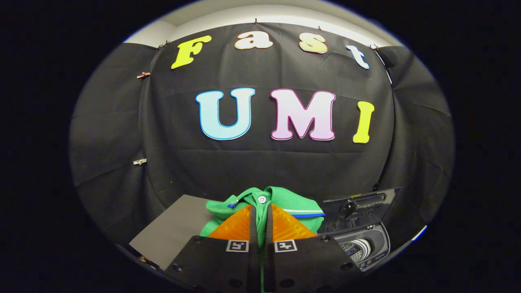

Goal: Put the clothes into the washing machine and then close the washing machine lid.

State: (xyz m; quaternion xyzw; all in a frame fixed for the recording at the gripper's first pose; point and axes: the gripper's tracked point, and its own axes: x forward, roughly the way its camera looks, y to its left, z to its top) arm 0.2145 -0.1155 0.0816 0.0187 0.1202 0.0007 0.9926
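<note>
Surface point(171, 232): dark grey slab under and left of the load, backed by the black cloth wall.

Washing machine point(364, 246): off to the right of the jaws, lid point(358, 207) propped up, drum opening showing beneath it. Its near edge is cut off, so I can't judge the depth of the tub.

Green shirt point(281, 203): collar and white button sit just ahead of the fingers, with fabric running down between them. The gripper point(261, 215) is clenched on the shirt, both fingers pressed against the cloth with almost no gap.

Step in hand, my read: carry the shirt to the drum. Keep the pinch firm, lift enough that hanging fabric clears the machine rim, move right until centred over the opening, and only then release. Don't clip the raised lid on the way.

Unclear: how much of the shirt hangs below the jaws, whether the hem rests on the surface, and whether more clothes lie there. The jaws hide all that.
</note>
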